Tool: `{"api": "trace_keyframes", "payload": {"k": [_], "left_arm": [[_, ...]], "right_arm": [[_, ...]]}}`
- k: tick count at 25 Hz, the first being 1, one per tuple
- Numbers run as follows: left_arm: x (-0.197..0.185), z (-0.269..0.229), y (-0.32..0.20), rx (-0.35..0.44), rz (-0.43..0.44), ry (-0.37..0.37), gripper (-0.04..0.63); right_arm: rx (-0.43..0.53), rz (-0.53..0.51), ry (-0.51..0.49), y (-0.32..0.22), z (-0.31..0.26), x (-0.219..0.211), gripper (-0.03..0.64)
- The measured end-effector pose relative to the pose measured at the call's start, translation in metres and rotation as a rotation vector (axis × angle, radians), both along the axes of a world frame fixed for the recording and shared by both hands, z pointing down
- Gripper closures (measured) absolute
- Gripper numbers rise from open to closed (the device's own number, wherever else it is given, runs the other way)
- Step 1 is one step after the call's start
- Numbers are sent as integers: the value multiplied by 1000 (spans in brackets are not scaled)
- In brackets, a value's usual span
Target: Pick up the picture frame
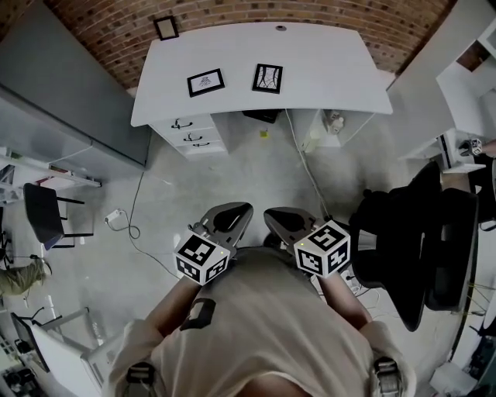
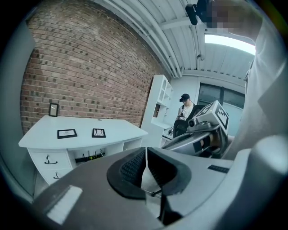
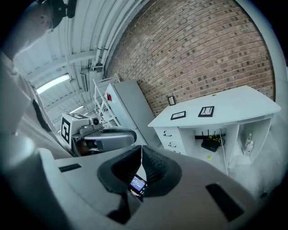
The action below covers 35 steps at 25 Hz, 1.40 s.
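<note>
- The left gripper (image 2: 145,152) has its jaws pressed together, ribbed pads meeting, with nothing between them. It is held in front of the person's chest and points across the floor towards the desk (image 1: 325,74).
- The right gripper (image 3: 140,150) is closed the same way and holds nothing. It sits just beside the left one, tips near each other, and also faces the desk.
- Both are well apart from the desk, with bare concrete floor (image 1: 248,174) between.
- On the far left of the head view, a grey cabinet (image 1: 70,93) stands along the brick wall (image 1: 232,15).
- A small picture frame (image 1: 165,28) stands upright at the desk's back left corner, against the bricks.
- On the white desktop lie two more black-edged frames. The left frame (image 1: 205,82) lies flat above the drawers (image 1: 190,133).
- The right frame (image 1: 267,78) lies near it, towards the middle of the desktop, apart from it.
- A white cable (image 1: 310,178) runs down from under the desk across the floor.
- A black box with short aerials (image 3: 209,143) sits in the open space under the desk.
- A black office chair (image 1: 411,248) stands on the right, close beside the person.
</note>
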<state>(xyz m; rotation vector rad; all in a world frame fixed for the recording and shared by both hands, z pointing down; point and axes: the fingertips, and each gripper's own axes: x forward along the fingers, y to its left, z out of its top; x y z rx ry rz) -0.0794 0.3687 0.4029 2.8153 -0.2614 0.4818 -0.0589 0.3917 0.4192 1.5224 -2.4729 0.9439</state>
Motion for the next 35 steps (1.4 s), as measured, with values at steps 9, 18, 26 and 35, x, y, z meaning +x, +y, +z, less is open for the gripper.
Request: {"api": "trace_keyframes", "payload": {"k": [9, 18, 26, 35], "left_arm": [[43, 8, 15, 24, 20, -71, 581], [47, 13, -6, 16, -32, -107, 583], [41, 10, -45, 1, -29, -41, 583], [10, 7, -121, -93, -76, 47, 583]], "right_arm": [[-1, 107, -91, 4, 8, 63, 611], [-32, 46, -100, -15, 14, 58, 611], [-61, 93, -19, -44, 17, 56, 611], [-91, 107, 88, -94, 15, 33, 611]]}}
